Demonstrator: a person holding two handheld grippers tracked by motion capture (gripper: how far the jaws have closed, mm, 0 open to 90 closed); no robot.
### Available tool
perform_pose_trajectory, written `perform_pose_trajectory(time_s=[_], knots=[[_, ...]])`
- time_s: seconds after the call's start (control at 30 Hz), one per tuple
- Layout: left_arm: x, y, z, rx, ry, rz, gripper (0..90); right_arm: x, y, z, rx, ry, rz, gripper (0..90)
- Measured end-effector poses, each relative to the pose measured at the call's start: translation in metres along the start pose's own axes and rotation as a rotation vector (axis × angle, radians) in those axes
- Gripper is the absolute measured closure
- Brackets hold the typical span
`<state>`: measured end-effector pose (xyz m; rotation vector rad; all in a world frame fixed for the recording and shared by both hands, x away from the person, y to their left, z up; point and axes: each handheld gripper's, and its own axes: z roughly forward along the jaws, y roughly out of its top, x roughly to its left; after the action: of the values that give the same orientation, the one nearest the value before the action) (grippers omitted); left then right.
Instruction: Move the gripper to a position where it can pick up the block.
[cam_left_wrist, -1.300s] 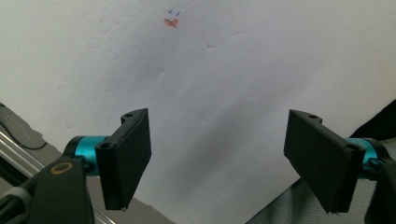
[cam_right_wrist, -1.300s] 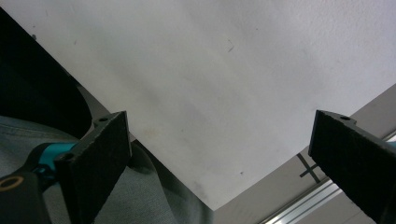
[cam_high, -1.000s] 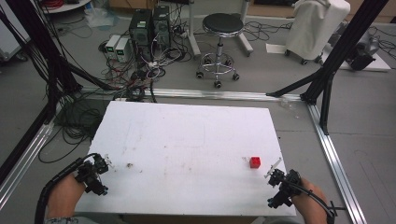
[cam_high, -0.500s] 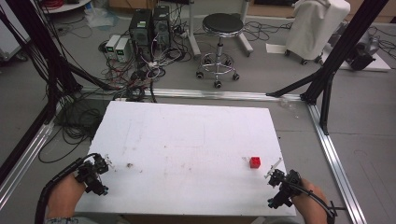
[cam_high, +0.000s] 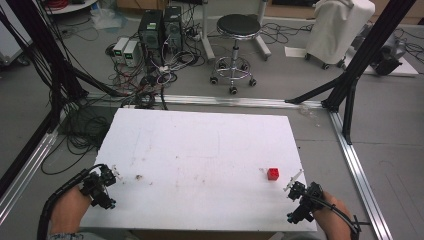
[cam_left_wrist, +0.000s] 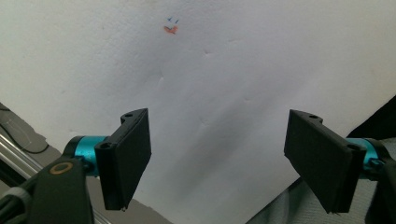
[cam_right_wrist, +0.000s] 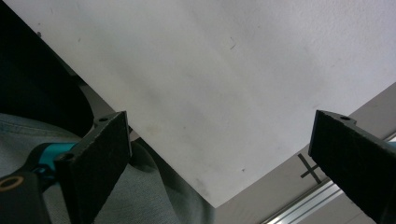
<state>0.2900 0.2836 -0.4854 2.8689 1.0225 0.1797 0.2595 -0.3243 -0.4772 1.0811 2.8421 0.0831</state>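
White worktop (cam_high: 200, 150), one, its broad middle bare. I count two tongs: left tongs (cam_high: 102, 187) at the near left edge, jaws wide apart, gripping nothing; right tongs (cam_high: 300, 200) at the near right corner, likewise apart. One red cube (cam_high: 273, 173) just beyond the right tongs, near the right edge.

Table (cam_high: 200, 150) in centre, floor all round. Cube (cam_high: 273, 173) on table, right side, near front edge. Left hand-held gripper (cam_high: 107, 182) at table's front left corner; right hand-held gripper (cam_high: 296, 192) at front right corner, just before and right of cube. Small mark (cam_high: 138, 177) on table right of left hand-held gripper. Stool (cam_high: 236, 45) on floor behind table; computer towers (cam_high: 161, 27) left of stool.
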Motion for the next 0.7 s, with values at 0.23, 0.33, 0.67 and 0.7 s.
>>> perform_pose_trajectory(time_s=[0.23,0.33,0.67,0.7], knots=[[-0.003,0.005,0.002,0.004,-0.004,0.031,23.3,-0.003,-0.004,0.000,0.000,-0.006,0.002,5.1],[-0.002,0.004,0.002,0.006,-0.005,0.028,23.1,-0.004,-0.008,-0.001,-0.001,0.005,0.012,5.0],[0.000,0.000,0.002,-0.004,-0.007,0.012,23.1,-0.012,-0.011,-0.002,-0.005,0.008,0.006,5.0],[0.000,0.000,0.002,-0.004,-0.007,0.012,23.1,-0.012,-0.011,-0.002,-0.005,0.008,0.006,5.0]])
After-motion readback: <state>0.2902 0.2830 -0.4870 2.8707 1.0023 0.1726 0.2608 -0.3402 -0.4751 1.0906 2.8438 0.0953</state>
